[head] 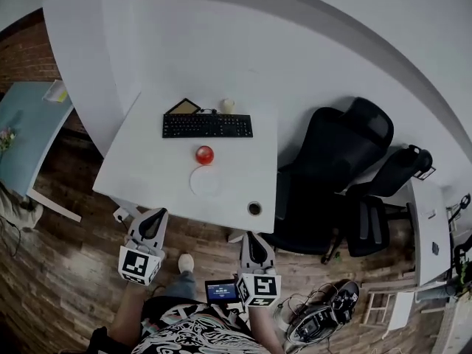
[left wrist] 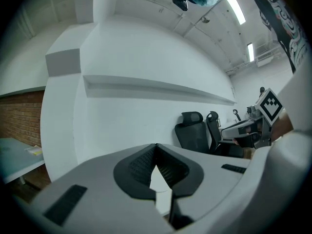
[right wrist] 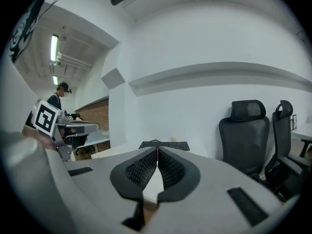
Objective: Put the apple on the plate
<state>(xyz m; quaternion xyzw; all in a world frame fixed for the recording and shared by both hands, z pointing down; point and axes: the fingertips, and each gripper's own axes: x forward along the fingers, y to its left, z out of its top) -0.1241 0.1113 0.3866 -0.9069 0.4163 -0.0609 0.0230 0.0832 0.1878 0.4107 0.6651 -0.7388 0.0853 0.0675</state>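
Standing on a wood-plank floor point(head: 63, 279), the white tabletop point(head: 140, 175) backs onto a white wall point(head: 221, 43) with a long ledge running along it. The red apple point(head: 204, 154) rests on the bare tabletop near its middle. It sits just beyond the far rim of the white plate point(head: 206, 181), not on it; whether the two touch I cannot tell. Past the apple lies a black keyboard point(head: 207, 125), and behind that are a dark flat item point(head: 184, 107) and a small pale object point(head: 227, 105). A round cable hole point(head: 254, 209) is set near the front right corner.

Two black office chairs point(head: 332, 161) crowd the tabletop's right side, and another white desk point(head: 431, 231) stands further right. A pale teal table point(head: 29, 135) stands at the left, with a brick wall point(head: 26, 54) behind it. Some gear with cables point(head: 317, 321) lies on the floor at the lower right.

The left hand-held gripper point(head: 153, 214) and the right hand-held gripper point(head: 251, 236) are both short of the tabletop's near edge, over the floor and well apart from the apple. Each has its jaws closed together with nothing between them. The right gripper view looks along the closed jaws toward the keyboard, and the left gripper view looks at the wall and the chairs.
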